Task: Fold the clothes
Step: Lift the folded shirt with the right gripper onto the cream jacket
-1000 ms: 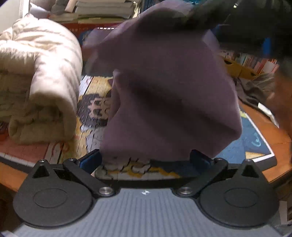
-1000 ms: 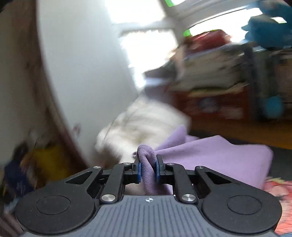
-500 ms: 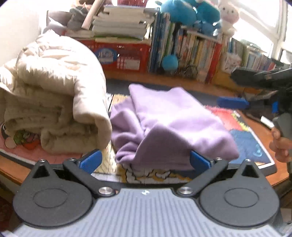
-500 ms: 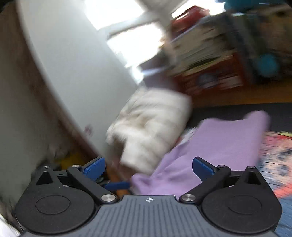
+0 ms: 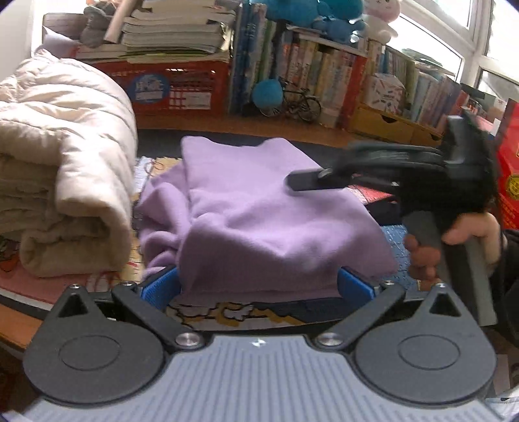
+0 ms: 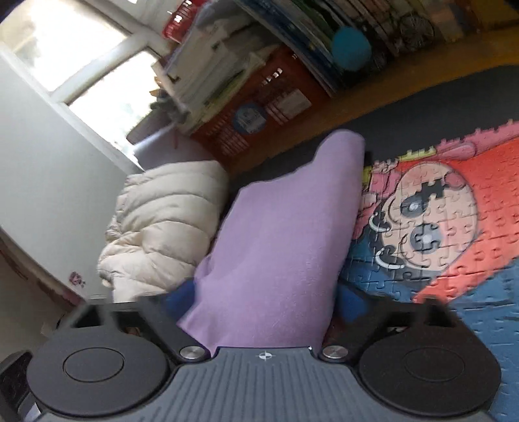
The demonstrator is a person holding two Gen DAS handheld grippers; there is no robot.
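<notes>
A: How does the left claw (image 5: 258,287) stand?

B: Spread wide, its blue pads either side of the near edge of the purple fleece garment (image 5: 259,207), not pressing it. Nothing is held.

A: And the right claw (image 6: 264,300)?

B: It has just been closing from its widest and now sits about half spread. The purple fleece garment (image 6: 282,246) runs between its blue pads, but I see no pinch on the cloth. In the left view it comes in from the right, side-on and blurred, above the garment, with a hand (image 5: 467,240) round its grey grip.

A: Where is the garment?

B: Lying folded in a thick pile on the puzzle mat (image 6: 454,246) on the table (image 5: 16,328), near the table's front edge. A looser bunch of the same cloth bulges out on its left side.

A: Any writing to read?

B: The red crate (image 5: 181,87) at the table's back edge has a round blue sticker and white labels, too blurred to read. The spines of the books (image 5: 327,74) are illegible too.

A: What else is around?

B: A folded cream puffer jacket (image 5: 65,162) just beside the garment at the table's left edge, papers stacked on the crate, blue plush toys (image 5: 308,13) above the books, and a small model bicycle (image 5: 296,102) in front of them.
</notes>
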